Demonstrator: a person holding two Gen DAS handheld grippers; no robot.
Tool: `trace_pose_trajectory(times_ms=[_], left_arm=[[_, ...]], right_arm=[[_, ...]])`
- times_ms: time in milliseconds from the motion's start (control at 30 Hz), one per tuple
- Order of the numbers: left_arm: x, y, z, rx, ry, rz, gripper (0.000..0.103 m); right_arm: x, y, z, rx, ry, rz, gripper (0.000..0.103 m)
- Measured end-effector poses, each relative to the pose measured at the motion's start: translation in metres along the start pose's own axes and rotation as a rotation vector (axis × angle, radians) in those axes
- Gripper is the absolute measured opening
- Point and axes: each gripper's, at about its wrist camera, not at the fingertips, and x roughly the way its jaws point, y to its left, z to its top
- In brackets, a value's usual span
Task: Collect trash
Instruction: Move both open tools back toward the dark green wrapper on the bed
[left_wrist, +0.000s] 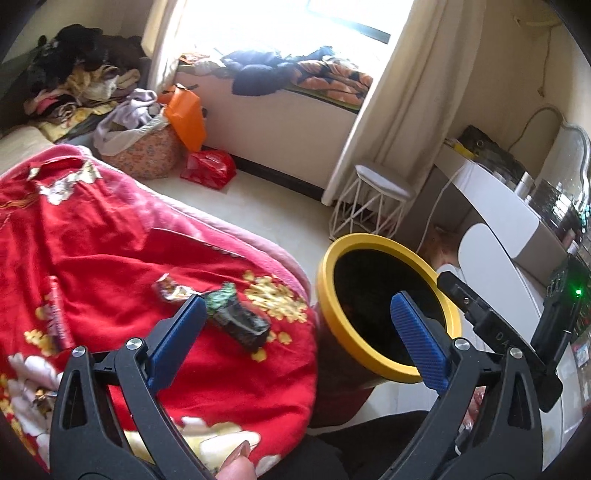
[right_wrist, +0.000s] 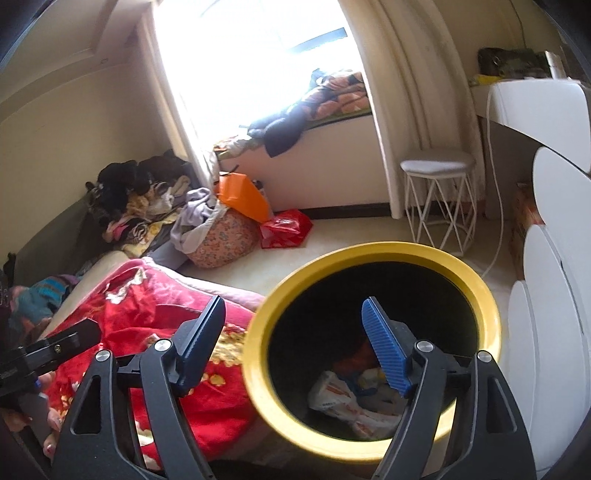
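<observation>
Red fleece dominates the left wrist view: a flowered blanket (left_wrist: 110, 236) spread over the bed, with the left gripper (left_wrist: 299, 328) held above its near right edge, blue pads spread wide and nothing between them. Just beyond its left finger lies a crumpled dark wrapper (left_wrist: 240, 321), greenish at its far end, and touching that end a smaller scrap of printed wrapper (left_wrist: 171, 290); a red tube-shaped packet (left_wrist: 59, 314) lies farther left on the blanket. To the right, beside the bed, stands the yellow-rimmed bin (left_wrist: 332, 266), its inside black from this angle, and the right finger overlaps its mouth. At far right a black part of the other gripper crosses the frame in front of a white dresser (left_wrist: 491, 258). In the right wrist view the right gripper (right_wrist: 295, 325) hovers over the bin (right_wrist: 258, 354) (the rim is slightly blurred), jaws parted fairly wide and empty, the right finger over the opening and the left one over the blanket (right_wrist: 147, 295). Down in the bin lies trash (right_wrist: 332, 398): a white bag with orange print and, possibly, something red behind it. A white wire stool (right_wrist: 437, 166) stands on the floor beyond.
</observation>
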Motion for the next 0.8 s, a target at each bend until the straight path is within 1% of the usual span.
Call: trace_pose_trajectory(times_ms=[200, 500, 800], left_arm=[[-0.016, 0.018, -0.002, -0.024, -0.039, 0.032, 0.092], [-0.033, 0.038, -0.002, -0.053, -0.068, 0.055, 0.092], [-0.048, 0.064, -0.002, -0.091, -0.091, 0.093, 0.092]], right_arm=[[0.001, 0.024, -0.001, -0.055, 0.000, 0.035, 0.075], [-0.001, 0.059, -0.007, -0.143, 0.007, 0.091, 0.075], [0.001, 0.082, -0.016, -0.203, 0.030, 0.133, 0.075]])
